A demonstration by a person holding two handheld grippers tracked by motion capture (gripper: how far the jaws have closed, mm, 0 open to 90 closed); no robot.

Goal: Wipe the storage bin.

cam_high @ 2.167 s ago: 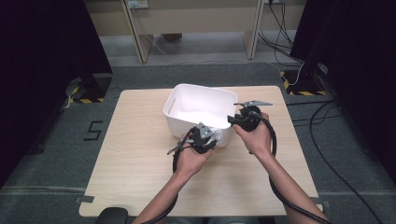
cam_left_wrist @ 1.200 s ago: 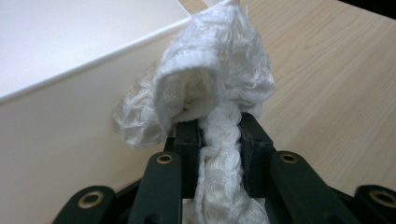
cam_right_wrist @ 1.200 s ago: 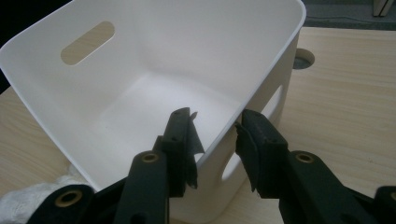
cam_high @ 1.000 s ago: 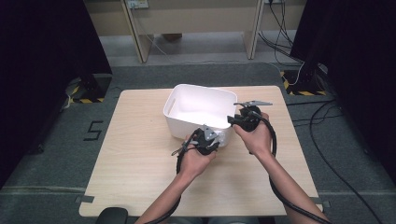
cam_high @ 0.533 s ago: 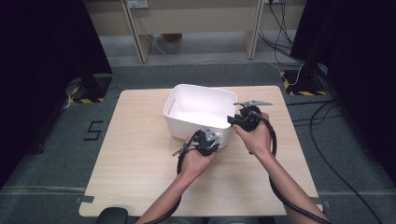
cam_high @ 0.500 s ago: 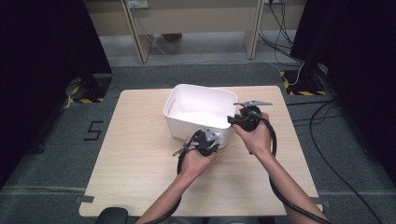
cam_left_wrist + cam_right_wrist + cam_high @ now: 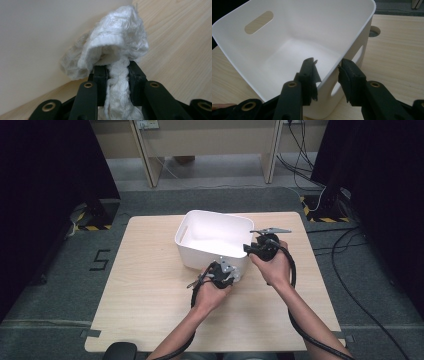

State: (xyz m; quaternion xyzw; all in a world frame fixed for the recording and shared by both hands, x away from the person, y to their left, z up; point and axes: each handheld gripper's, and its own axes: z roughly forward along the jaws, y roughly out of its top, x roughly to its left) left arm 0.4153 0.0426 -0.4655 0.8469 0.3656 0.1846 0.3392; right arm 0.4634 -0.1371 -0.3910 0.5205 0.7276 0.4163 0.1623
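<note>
Clamping white cloth (image 7: 112, 47), left gripper (image 7: 117, 72); right gripper (image 7: 327, 72) straddling bin (image 7: 312, 30) wall; wooden table (image 7: 150, 285).

Light wood table (image 7: 150, 295), bare apart from the work at its middle. Round cable hole (image 7: 375, 30) in the tabletop. Grey carpet floor (image 7: 60, 285) with a black "5" mark (image 7: 100, 260) off the table's left edge. Hazard-striped tape (image 7: 325, 212) and loose cables (image 7: 360, 250) off the right edge. Wooden posts (image 7: 145, 150) beyond the far edge.
</note>
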